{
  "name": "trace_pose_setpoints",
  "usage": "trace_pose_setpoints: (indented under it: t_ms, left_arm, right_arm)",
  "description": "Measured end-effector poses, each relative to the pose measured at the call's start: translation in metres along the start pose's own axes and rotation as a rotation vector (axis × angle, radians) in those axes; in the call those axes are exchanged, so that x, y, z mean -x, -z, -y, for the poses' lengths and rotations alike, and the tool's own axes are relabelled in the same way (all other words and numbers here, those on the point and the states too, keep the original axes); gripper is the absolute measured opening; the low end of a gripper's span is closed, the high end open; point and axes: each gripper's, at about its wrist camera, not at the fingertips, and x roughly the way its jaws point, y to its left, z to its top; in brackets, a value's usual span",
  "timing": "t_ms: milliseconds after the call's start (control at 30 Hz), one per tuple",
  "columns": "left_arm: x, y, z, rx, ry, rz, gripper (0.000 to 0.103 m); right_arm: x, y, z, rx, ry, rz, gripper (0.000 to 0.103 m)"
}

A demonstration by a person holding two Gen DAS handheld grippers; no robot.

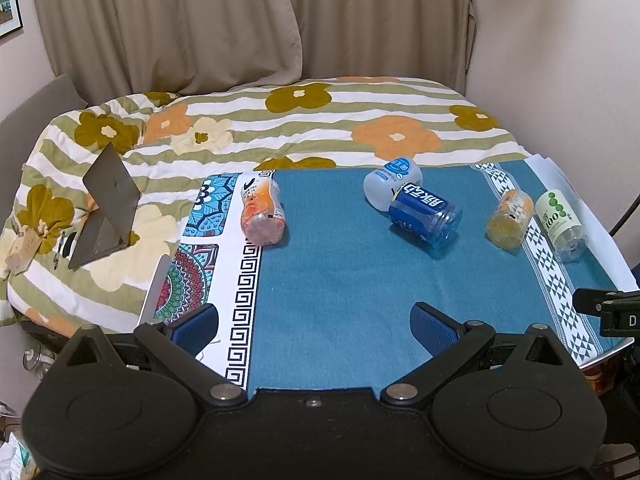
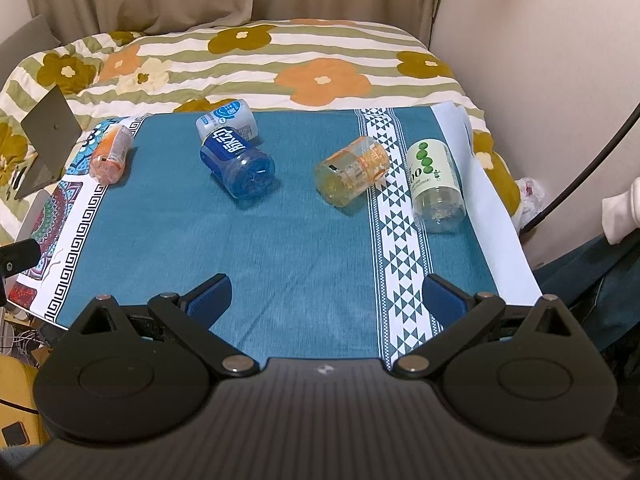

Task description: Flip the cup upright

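Five cut-down bottle cups lie on their sides on the table (image 2: 304, 248), which is spread with a teal cloth, and none is upright yet. From the person's left to right they are the orange cup (image 1: 262, 212) on the patterned border, the white cup (image 1: 392, 186) at the far edge, the blue cup (image 1: 424, 216) touching it on the near side, the yellow cup (image 2: 350, 170) beside the triangle-patterned band, and the green-labelled cup (image 2: 434, 186) near the right edge.

Both tools hover at the near edge of the table, well apart from every cup. The left gripper (image 1: 314, 322) has its fingers (image 1: 200, 328) spread wide with nothing between them; the right gripper (image 2: 326, 298) likewise holds its fingers (image 2: 210, 300) wide apart and empty.

Which cup comes first cannot be told. The relation that matters is reach and axis. The orange cup lies ahead and to the left of the left gripper, its long axis running roughly away from the camera. The yellow and green-labelled cups lie ahead of the right gripper, the yellow one angled with its wide end toward the near left, the green-labelled one pointing its wide end nearly straight at the near edge. The blue cup sits between the two tools, slanted, wide end toward the near right. By my judgement the right gripper is better placed for the yellow and green-labelled cups, the left for the orange one, and each grasp would need the fingers to close across the cup's body, not along its length.
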Motion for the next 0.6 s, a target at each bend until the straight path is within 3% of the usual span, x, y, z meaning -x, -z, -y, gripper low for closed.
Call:
trace_pose_setpoints:
  t_ms: [600]
  left_arm:
    - [-0.006, -0.012, -0.002, 0.002, -0.002, -0.017, 0.103]
  right_arm:
    - [-0.003, -0.006, 0.005, -0.018, -0.025, -0.006, 0.103]
